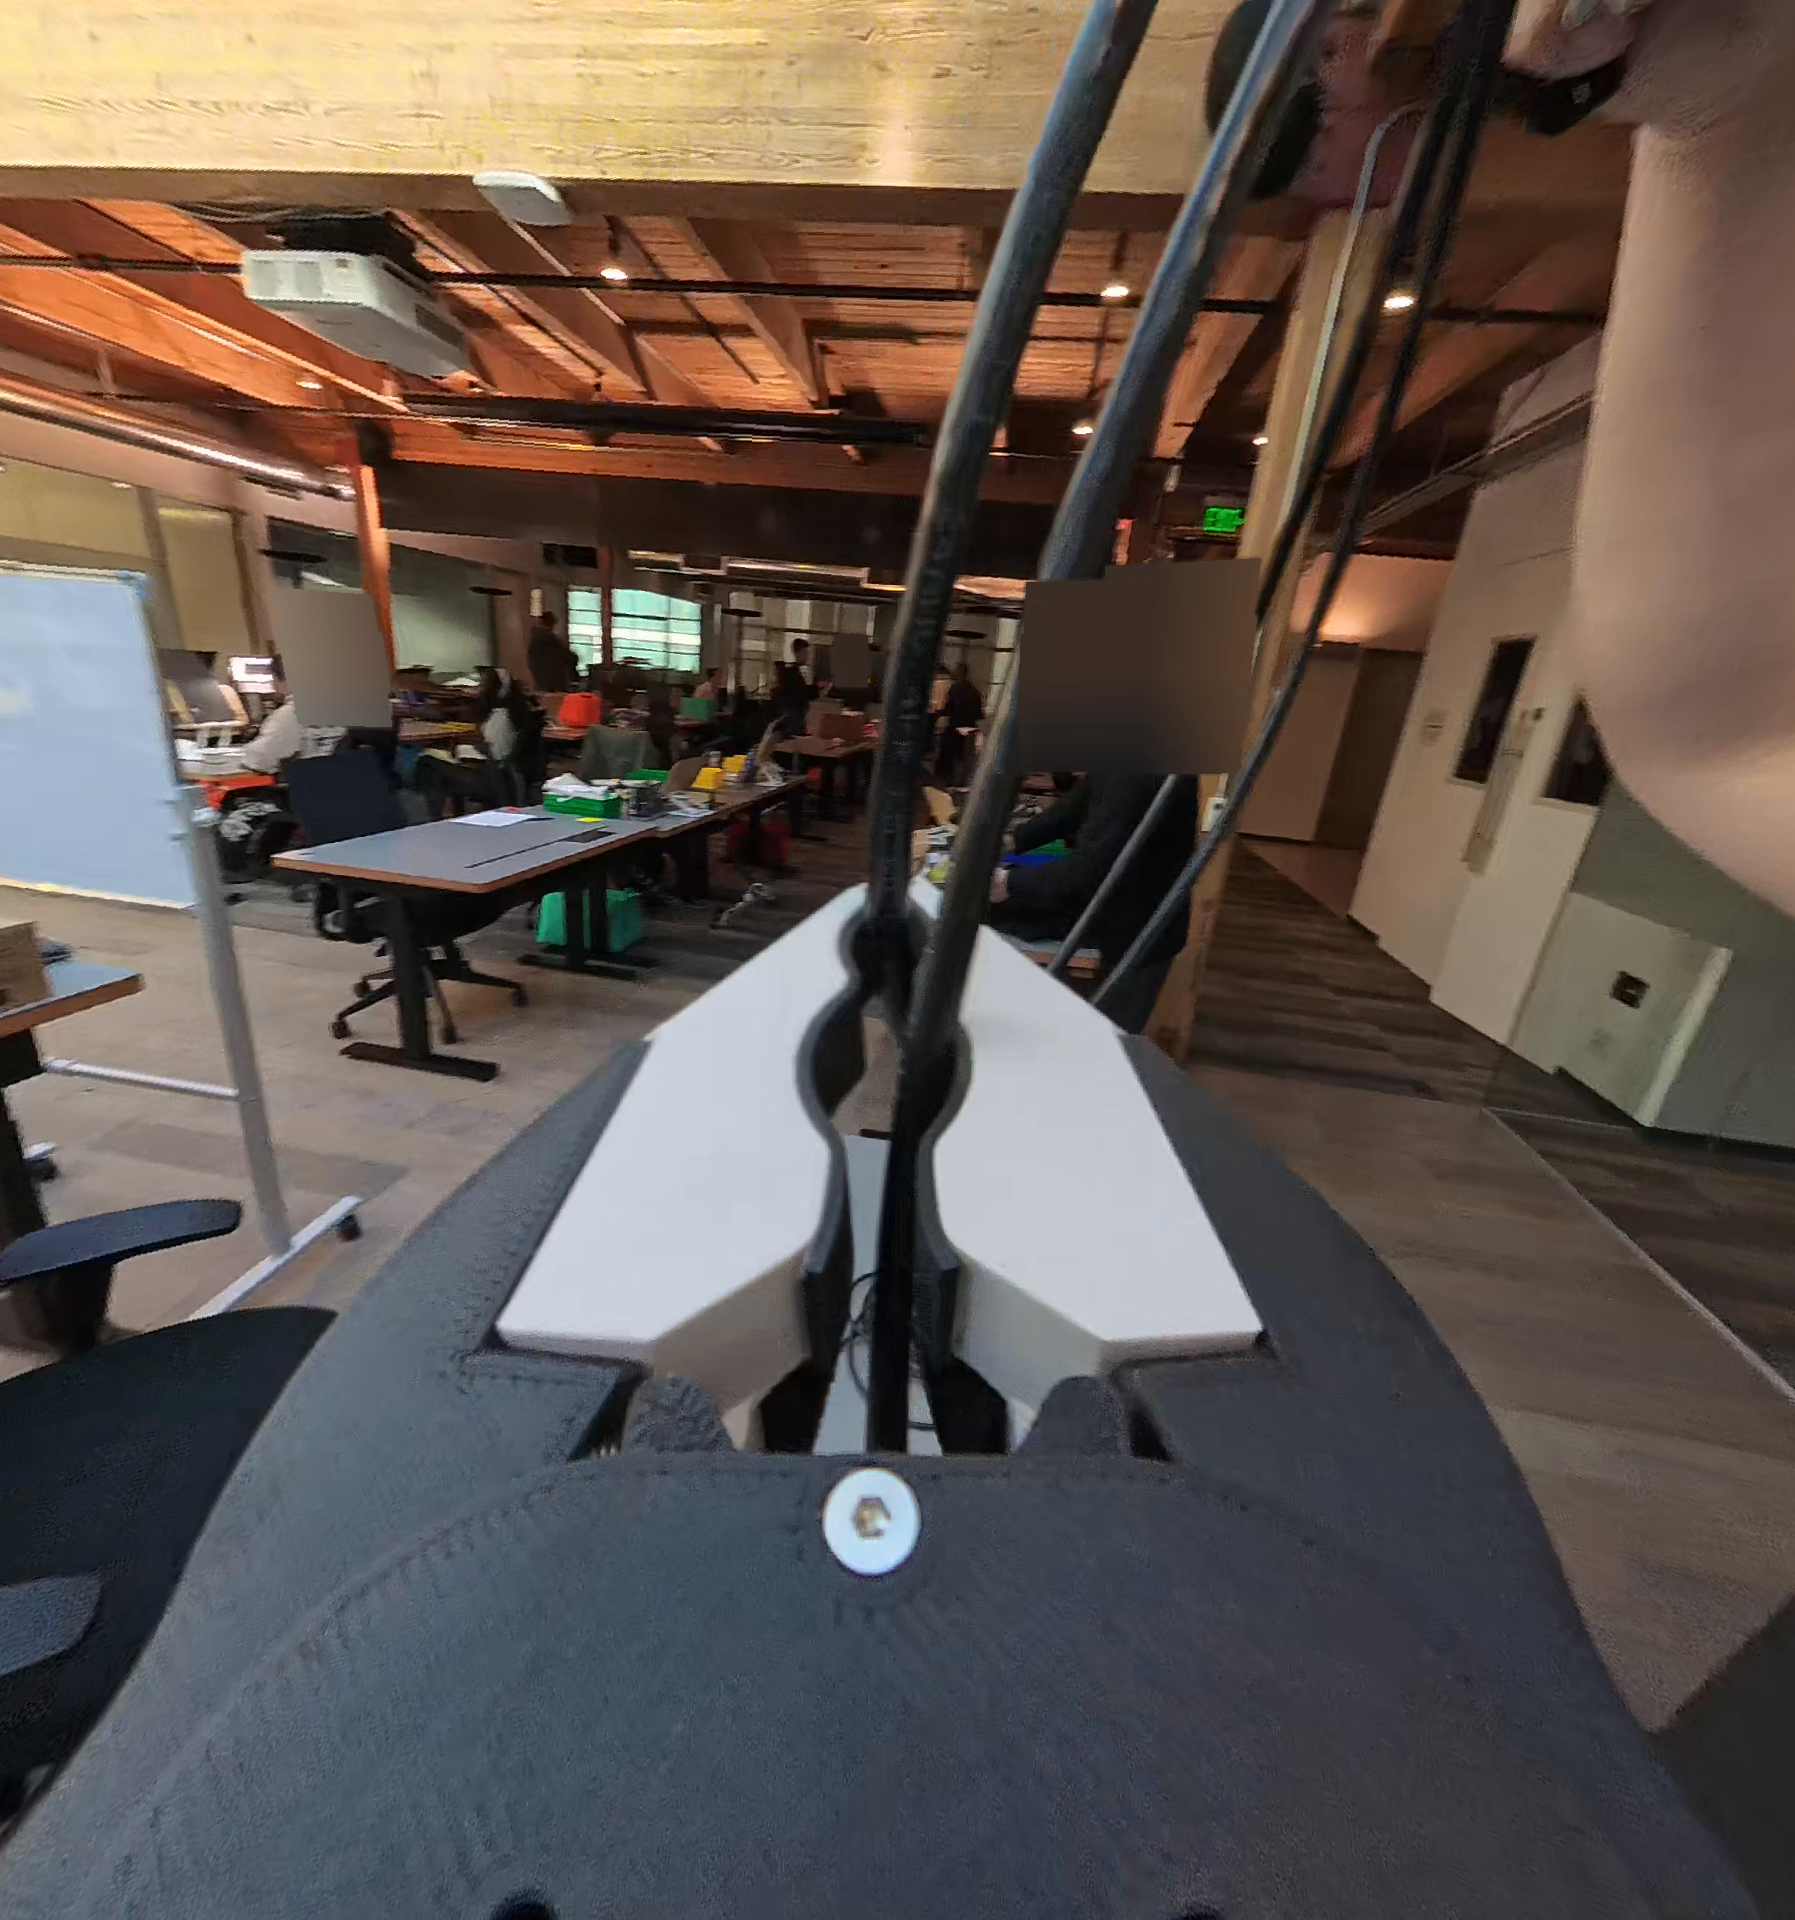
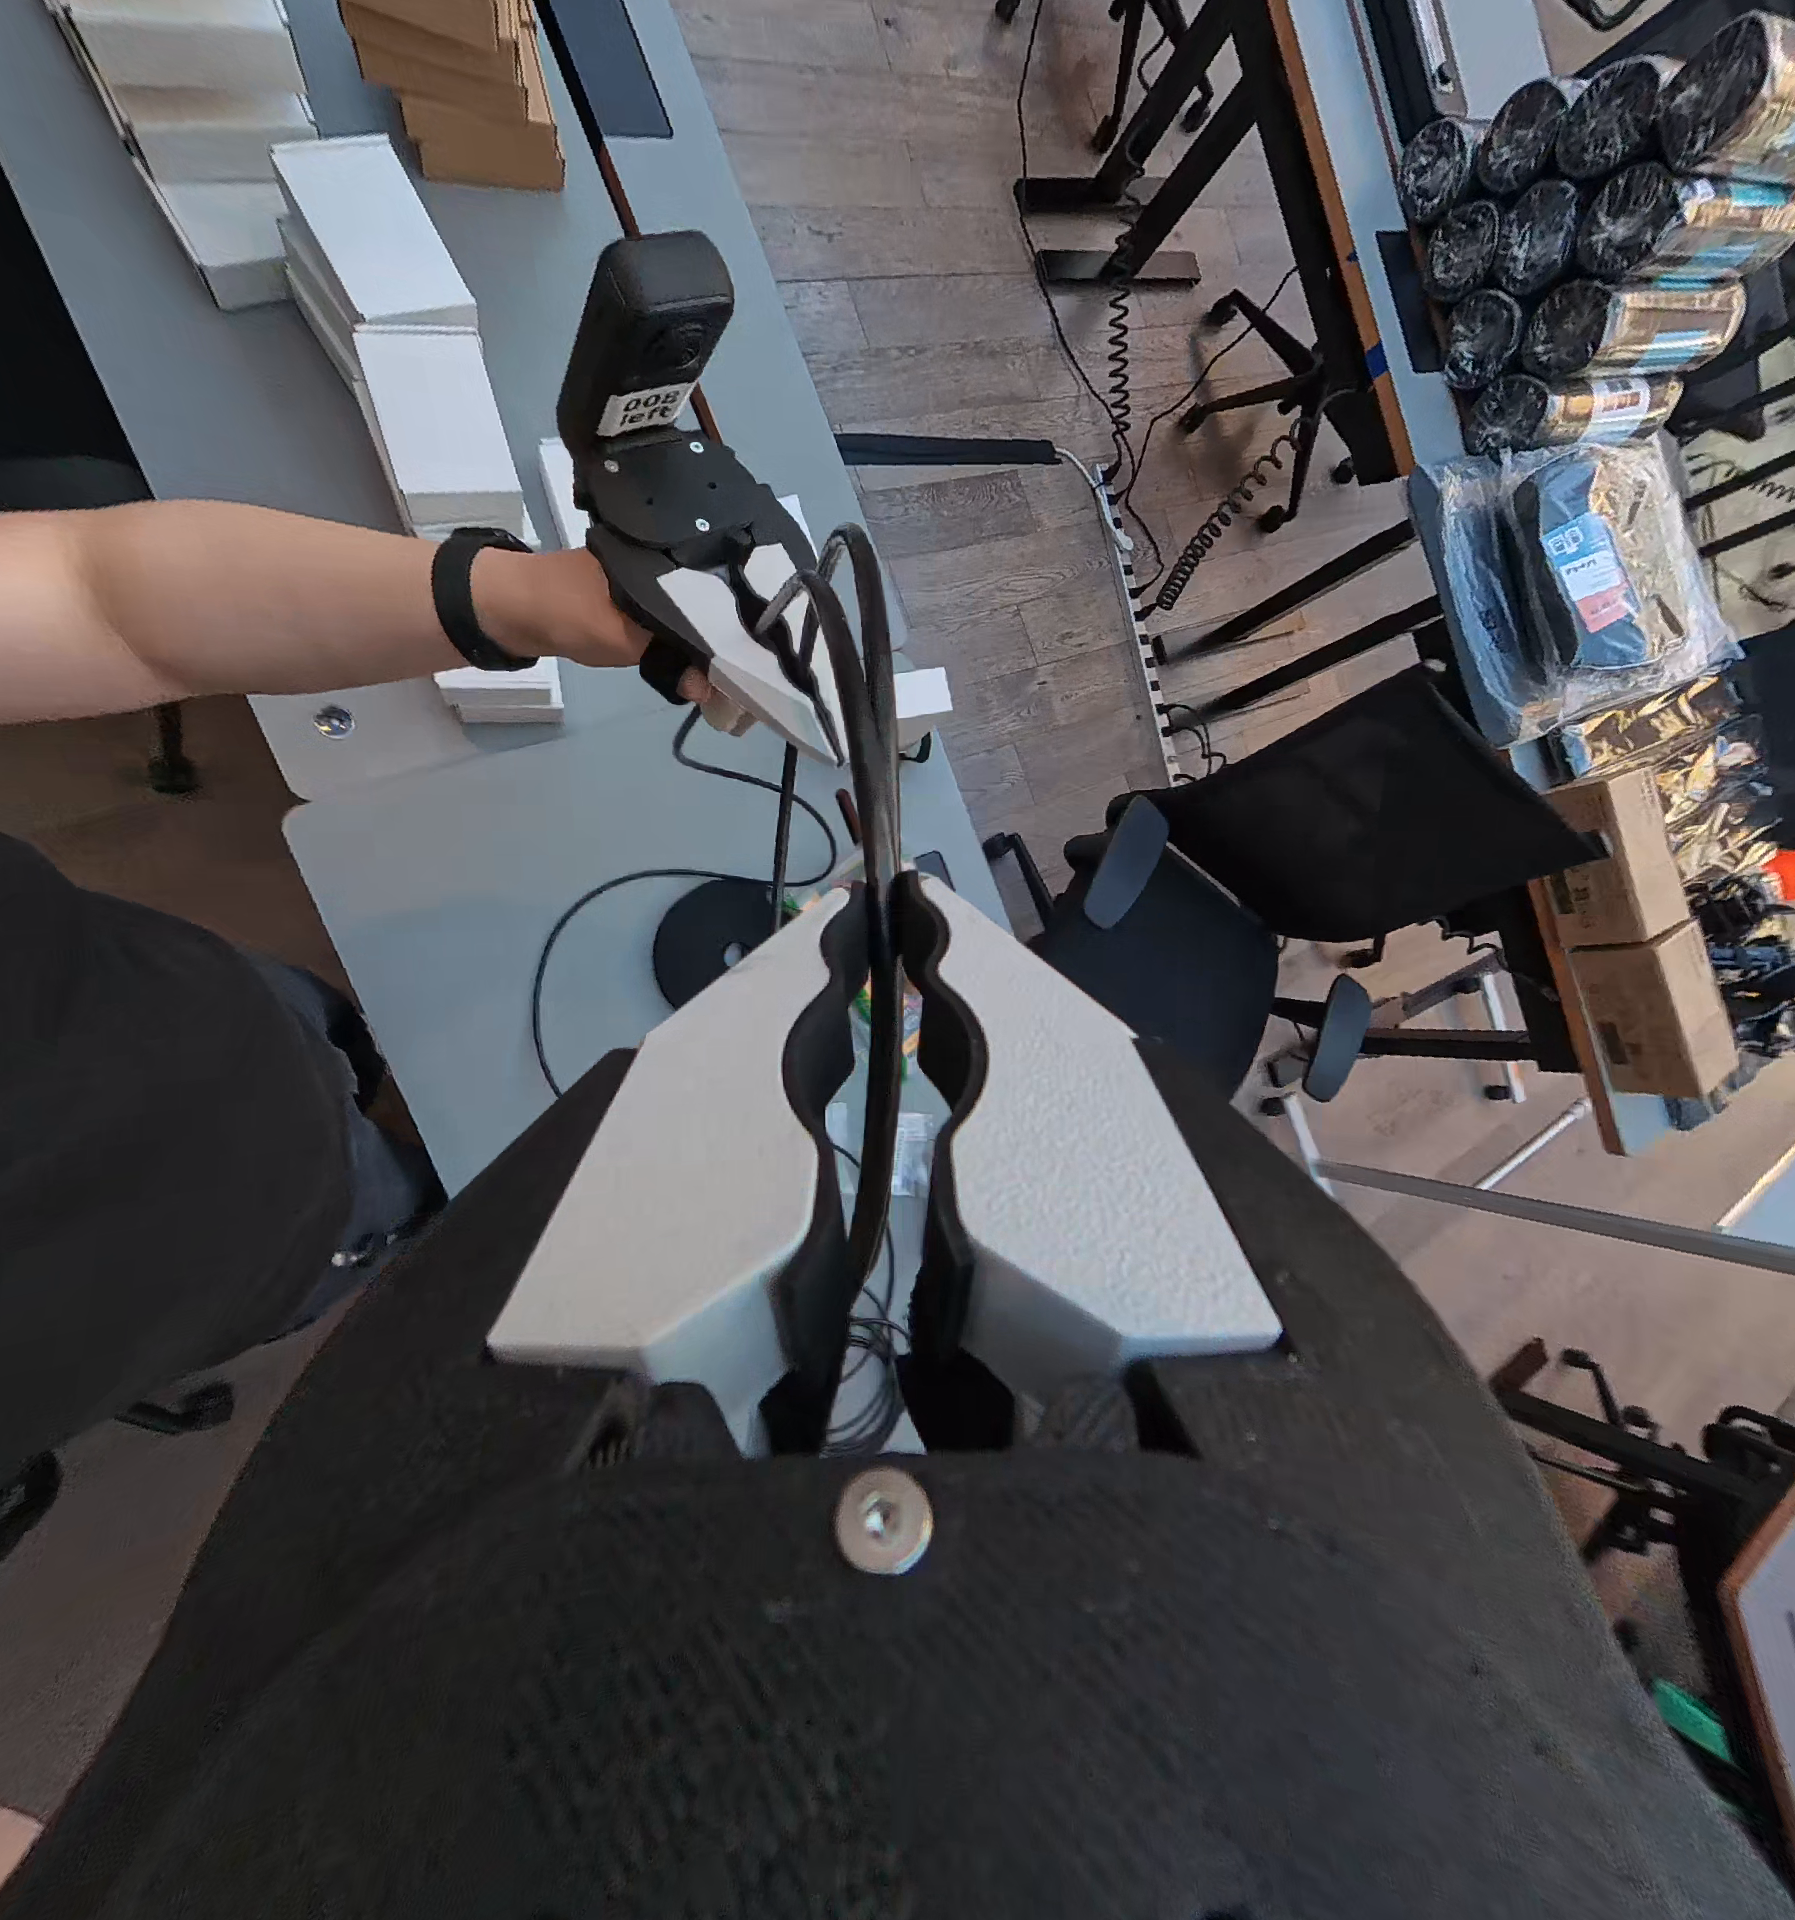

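Above the grey worktop (image 2: 436, 904), both tools lift one black cable (image 2: 877, 665) so it arcs clear. The left hand-held gripper (image 1: 898, 935) is clamped on it; the right hand-held gripper (image 2: 888, 894) likewise, just nearer the worktop's edge. The cable looks thick, stiff and looped.

Around me is an open office under a timber ceiling (image 1: 664, 343) with small recessed lights. Rows of desks (image 1: 477, 862) stand on a wood-plank floor (image 2: 976, 260), a whiteboard (image 1: 41, 727) to one side, black chairs (image 2: 1371, 831) nearby.
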The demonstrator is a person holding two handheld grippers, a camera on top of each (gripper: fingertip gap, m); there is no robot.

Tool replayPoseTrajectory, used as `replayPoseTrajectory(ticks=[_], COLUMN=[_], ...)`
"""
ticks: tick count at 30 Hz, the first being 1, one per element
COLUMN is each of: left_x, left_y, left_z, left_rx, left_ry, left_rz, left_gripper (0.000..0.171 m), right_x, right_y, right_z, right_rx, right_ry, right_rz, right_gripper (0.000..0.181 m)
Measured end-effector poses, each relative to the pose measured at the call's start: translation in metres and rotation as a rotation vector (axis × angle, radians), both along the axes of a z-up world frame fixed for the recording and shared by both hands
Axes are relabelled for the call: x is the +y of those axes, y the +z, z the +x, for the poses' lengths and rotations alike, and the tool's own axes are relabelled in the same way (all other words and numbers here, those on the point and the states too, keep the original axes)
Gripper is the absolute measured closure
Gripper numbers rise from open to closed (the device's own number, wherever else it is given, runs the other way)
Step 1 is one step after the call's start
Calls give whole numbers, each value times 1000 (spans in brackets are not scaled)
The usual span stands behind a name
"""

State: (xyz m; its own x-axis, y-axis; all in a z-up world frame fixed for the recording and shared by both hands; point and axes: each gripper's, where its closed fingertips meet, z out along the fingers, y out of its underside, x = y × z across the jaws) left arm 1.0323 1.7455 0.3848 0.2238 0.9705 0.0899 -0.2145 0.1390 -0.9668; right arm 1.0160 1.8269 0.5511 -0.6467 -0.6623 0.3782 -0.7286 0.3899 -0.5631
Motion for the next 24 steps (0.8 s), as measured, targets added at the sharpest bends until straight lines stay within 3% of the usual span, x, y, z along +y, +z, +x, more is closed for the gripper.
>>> replayPoseTrajectory(ticks=[2,5,10,13,17,21,24], left_x=[-2,-12,-6,5,34,44,47], left_y=[-3,-5,-30,-53,-97,-165,-206], left_z=[3,13,41,55,88,148,171], left_rx=[-13,-90,-453,-710,-1006,-1345,-1536], left_ry=[-23,62,90,131,170,195,170], left_rz=[-6,-81,-250,-363,-482,-481,-542], left_gripper=[171,171,171,171,171,171,171], right_x=[7,23,62,82,103,119,130], right_y=[-14,-58,-174,-258,-367,-441,-493], right_z=[-21,-50,-53,-31,26,94,133], right_rx=[-81,-203,-448,-667,-846,-1155,-1256], right_ry=[-49,-102,-83,-68,2,36,31], right_rz=[10,42,135,225,338,547,659], right_gripper=[179,179,178,178,179,178,178])
